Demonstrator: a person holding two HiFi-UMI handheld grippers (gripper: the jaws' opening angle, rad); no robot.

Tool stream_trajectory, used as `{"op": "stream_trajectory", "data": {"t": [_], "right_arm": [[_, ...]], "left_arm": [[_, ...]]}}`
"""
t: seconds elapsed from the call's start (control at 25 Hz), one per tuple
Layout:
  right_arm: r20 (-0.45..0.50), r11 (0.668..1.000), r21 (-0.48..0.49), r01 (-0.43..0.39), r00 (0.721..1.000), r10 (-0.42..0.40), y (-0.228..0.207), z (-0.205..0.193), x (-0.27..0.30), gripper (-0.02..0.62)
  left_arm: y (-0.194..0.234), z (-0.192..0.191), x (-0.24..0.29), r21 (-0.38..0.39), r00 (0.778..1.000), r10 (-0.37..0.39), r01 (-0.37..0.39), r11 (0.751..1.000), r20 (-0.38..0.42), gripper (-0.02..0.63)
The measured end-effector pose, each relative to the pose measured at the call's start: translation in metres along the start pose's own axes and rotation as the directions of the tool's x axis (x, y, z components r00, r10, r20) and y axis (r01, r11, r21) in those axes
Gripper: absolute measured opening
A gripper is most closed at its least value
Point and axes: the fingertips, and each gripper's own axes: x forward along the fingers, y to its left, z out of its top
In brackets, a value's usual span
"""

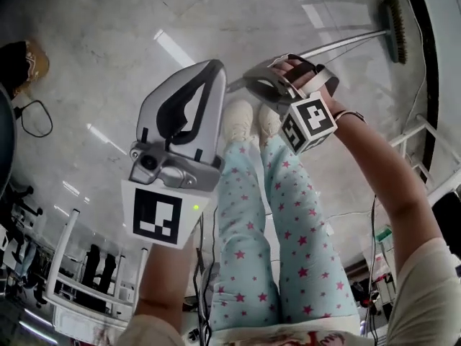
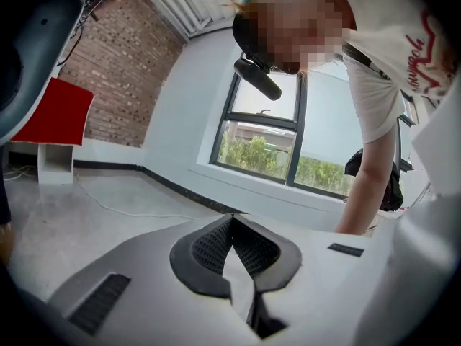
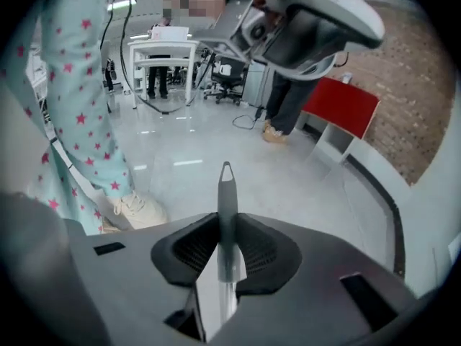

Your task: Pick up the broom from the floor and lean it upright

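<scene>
Our right gripper (image 3: 226,220) was closed on the very end of the broom handle (image 3: 226,186), with the tip and its hanging loop poking out past the pads. Our left gripper (image 2: 232,223) had its jaws pressed together on nothing. In the head view the handle ran away toward 1 o'clock, where the broom head (image 1: 394,29) appeared to lie on the floor (image 1: 108,71) close to the dark skirting.

We judged the grip to be the main risk. We held the handle only at its far end and nearly in line with the jaws, so the weight of the distant head could twist or slide it out of the pads. The head might also skid as the broom came up. Once leaned, its bristles could creep away from the wall and let the broom fall.

The floor was pale, polished stone that reflected the ceiling lights, so we expected little friction. A black cable (image 1: 36,117) lay at 9 o'clock and white tables (image 1: 68,265) stood at 7 o'clock. The left gripper view showed a brick wall (image 2: 122,78) at 10 o'clock and a window (image 2: 263,146) at 12.
</scene>
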Motion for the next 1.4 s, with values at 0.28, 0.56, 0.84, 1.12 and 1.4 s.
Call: {"op": "stream_trajectory", "data": {"t": [0.28, 0.56, 0.84, 1.12, 1.4], "right_arm": [[-0.012, 0.938, 0.113, 0.328, 0.944, -0.329, -0.114, 0.042, -0.168, 0.098], [-0.134, 0.758, 0.242, 0.606, 0.794, -0.593, -0.179, 0.053, -0.297, 0.095], [-0.231, 0.434, 0.353, 0.829, 0.527, -0.818, -0.211, 0.037, -0.418, 0.095], [-0.182, 0.344, 0.446, 0.826, 0.46, -0.869, -0.215, -0.002, -0.532, 0.095], [-0.049, 0.437, 0.586, 0.683, 0.567, -0.822, -0.203, -0.059, -0.628, 0.095]], "left_arm": [[-0.031, 0.168, -0.001, 0.06, 0.99, -0.021, 0.013, 0.998, 0.14, 0.017], [-0.094, 0.266, 0.0, 0.083, 0.979, -0.15, 0.139, 0.987, 0.136, 0.017], [-0.154, 0.308, 0.034, 0.141, 0.938, -0.327, 0.311, 0.94, 0.113, 0.017], [-0.218, 0.329, 0.102, 0.223, 0.907, -0.415, 0.393, 0.892, 0.065, 0.017], [-0.312, 0.361, 0.188, 0.257, 0.88, -0.47, 0.44, 0.86, 0.066, 0.016]]}}
